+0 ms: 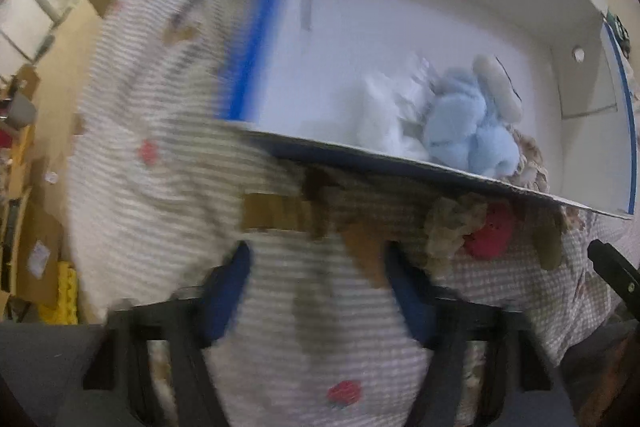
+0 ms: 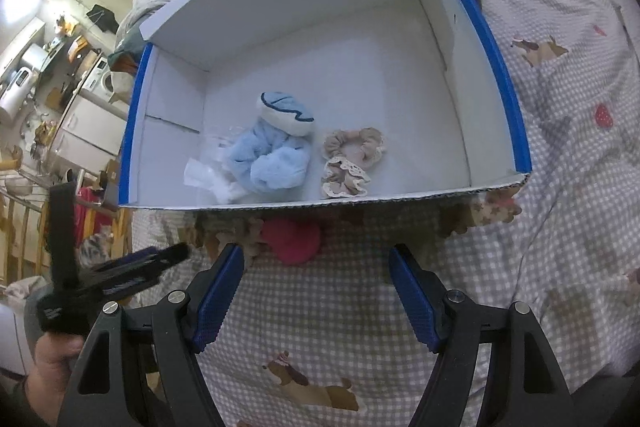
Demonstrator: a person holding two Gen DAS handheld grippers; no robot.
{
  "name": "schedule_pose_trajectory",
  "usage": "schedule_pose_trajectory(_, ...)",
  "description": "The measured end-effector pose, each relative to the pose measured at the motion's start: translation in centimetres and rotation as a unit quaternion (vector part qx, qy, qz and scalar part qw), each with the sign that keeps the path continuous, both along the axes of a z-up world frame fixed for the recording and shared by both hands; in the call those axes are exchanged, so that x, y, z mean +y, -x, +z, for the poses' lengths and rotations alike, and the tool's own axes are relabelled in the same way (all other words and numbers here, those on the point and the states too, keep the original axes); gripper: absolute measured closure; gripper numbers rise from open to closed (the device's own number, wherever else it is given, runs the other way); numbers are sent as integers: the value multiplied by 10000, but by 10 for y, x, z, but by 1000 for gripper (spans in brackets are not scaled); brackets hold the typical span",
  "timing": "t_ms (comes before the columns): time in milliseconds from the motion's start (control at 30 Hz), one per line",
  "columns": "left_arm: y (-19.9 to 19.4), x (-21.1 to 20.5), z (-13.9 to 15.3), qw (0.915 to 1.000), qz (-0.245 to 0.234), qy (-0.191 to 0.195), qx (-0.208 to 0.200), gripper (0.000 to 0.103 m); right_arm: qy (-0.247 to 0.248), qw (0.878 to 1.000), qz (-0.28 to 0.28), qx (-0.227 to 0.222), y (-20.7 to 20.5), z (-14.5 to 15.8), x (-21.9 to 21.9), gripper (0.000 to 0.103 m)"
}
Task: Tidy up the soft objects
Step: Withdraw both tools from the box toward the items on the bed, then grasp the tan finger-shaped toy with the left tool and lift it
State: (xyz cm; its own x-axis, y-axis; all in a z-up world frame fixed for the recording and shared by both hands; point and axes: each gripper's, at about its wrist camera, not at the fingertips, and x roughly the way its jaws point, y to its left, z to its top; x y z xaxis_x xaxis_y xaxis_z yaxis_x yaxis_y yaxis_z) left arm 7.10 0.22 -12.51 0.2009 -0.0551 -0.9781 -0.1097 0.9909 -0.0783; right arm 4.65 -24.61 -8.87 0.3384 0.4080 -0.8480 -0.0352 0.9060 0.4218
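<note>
A white cardboard box with blue edges (image 2: pixel 496 59) lies on the bed. Inside it are a light blue plush (image 2: pixel 272 155), beige scrunchies (image 2: pixel 352 155) and a white wrapper (image 2: pixel 208 175). The plush (image 1: pixel 464 131) also shows in the blurred left wrist view. Just outside the box's near wall, a red scrunchie (image 2: pixel 294 241) lies beside a beige one (image 2: pixel 236 231); the red scrunchie (image 1: pixel 490 233) sits right of my left gripper (image 1: pixel 316 255). That gripper is open over bare sheet. My right gripper (image 2: pixel 316 251) is open just below the red scrunchie, holding nothing.
A checked bedsheet with dog prints (image 2: pixel 560 147) covers the bed. Another beige scrunchie (image 2: pixel 480 213) lies by the box's near right corner. A person's hand (image 2: pixel 52 359) holds the left gripper (image 2: pixel 132 275) at the lower left. Kitchen units and a washing machine (image 2: pixel 104 83) stand beyond the bed.
</note>
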Motion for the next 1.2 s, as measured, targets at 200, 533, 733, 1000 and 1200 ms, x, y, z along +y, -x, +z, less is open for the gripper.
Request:
schedule_pose_trajectory(200,-13,-13,-31,9979,77,432,474,71,7,10000,15,71,-7,-7,0,24)
schedule_pose_trajectory(533,-3,-14,-28,9980,51,461,429,98,-381,9988,-104,278,-13,-16,-7,24)
schedule_pose_trajectory(733,20,14,3,9957,352,837,173,99,-994,9945,-266,206,-7,-7,-25,24)
schedule_pose_trajectory(1000,34,21,27,9965,302,771,-120,99,-691,9948,-612,427,-6,-16,-40,37)
schedule_pose_trajectory(1200,21,7,27,9979,86,623,-150,99,169,9954,-479,809,-21,-40,-27,61)
